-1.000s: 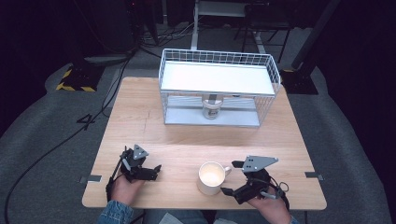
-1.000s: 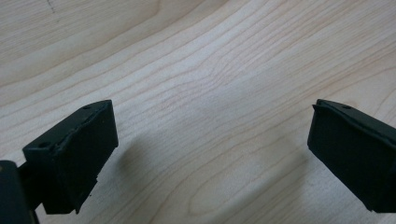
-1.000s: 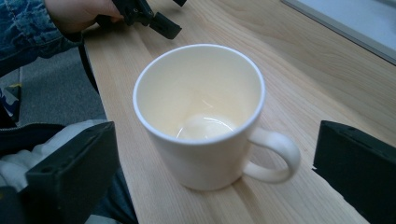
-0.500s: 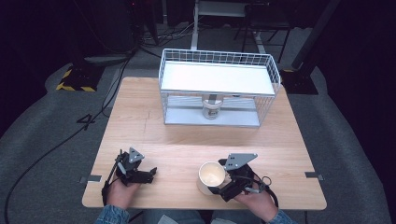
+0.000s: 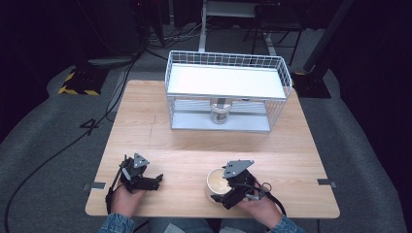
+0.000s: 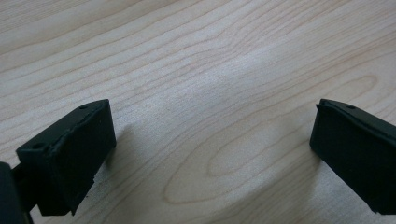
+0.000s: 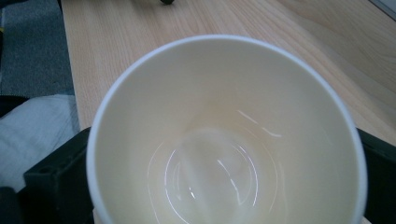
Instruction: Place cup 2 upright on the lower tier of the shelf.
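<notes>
A cream mug (image 5: pixel 217 178) stands near the table's front edge, right of centre. My right gripper (image 5: pixel 219 188) reaches in from the right, with one black jaw on each side of the mug. In the right gripper view the mug (image 7: pixel 224 140) is empty and glossy inside, and both jaws press against its outer wall. My left gripper (image 5: pixel 156 180) rests low over the wood at the front left. In the left gripper view that gripper (image 6: pixel 212 154) is open, its jaws wide apart with bare wood between them.
A white wire basket rack (image 5: pixel 226 92) stands at the table's (image 5: pixel 194 145) back centre, with a small white jar (image 5: pixel 220 114) under its shelf. The front edge runs just behind both hands. Grey floor and cables surround the table.
My right gripper has slid left from beside the mug until its jaws sit around it. The left gripper has drifted slightly toward the front edge. The mug stays in place.
</notes>
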Available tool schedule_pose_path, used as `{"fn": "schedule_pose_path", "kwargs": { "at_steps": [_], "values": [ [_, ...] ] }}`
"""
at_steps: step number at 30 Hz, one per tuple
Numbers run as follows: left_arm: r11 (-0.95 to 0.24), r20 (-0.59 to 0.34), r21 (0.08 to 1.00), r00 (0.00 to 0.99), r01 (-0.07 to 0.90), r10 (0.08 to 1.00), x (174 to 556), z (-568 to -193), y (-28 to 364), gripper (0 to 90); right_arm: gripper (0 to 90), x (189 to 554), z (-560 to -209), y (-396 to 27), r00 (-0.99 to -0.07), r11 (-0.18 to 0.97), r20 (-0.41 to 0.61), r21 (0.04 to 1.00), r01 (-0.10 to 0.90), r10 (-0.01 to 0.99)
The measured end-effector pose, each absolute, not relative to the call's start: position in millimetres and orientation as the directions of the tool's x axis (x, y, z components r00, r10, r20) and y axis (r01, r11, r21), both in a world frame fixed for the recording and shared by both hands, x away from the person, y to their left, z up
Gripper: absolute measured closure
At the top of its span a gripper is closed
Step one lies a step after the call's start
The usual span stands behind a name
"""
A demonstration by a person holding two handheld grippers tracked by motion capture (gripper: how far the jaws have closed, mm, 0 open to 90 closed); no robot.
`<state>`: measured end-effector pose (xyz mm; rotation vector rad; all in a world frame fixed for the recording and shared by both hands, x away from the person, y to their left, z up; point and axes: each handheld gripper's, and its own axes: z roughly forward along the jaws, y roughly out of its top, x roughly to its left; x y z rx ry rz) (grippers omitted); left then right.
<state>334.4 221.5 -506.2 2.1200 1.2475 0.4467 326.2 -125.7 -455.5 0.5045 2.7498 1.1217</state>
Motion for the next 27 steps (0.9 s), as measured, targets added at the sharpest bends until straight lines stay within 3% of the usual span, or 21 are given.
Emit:
{"fn": "schedule_pose_path", "kwargs": {
  "at_steps": [8, 27],
  "values": [
    [-0.355, -0.026, 0.667, 0.496, 0.655, 0.868, 334.7, -506.2, 221.7, 0.6, 8.8, 327.0, -459.7, -122.6, -0.942, 0.695, 0.000, 0.675, 0.247, 0.335],
    [-0.355, -0.028, 0.666, 0.497, 0.656, 0.867, 334.9, -506.2, 221.9, 0.4, 9.3, 327.4, -458.7, -125.2, -0.933, 0.680, 0.008, 0.682, 0.268, 0.360]
  ]
}}
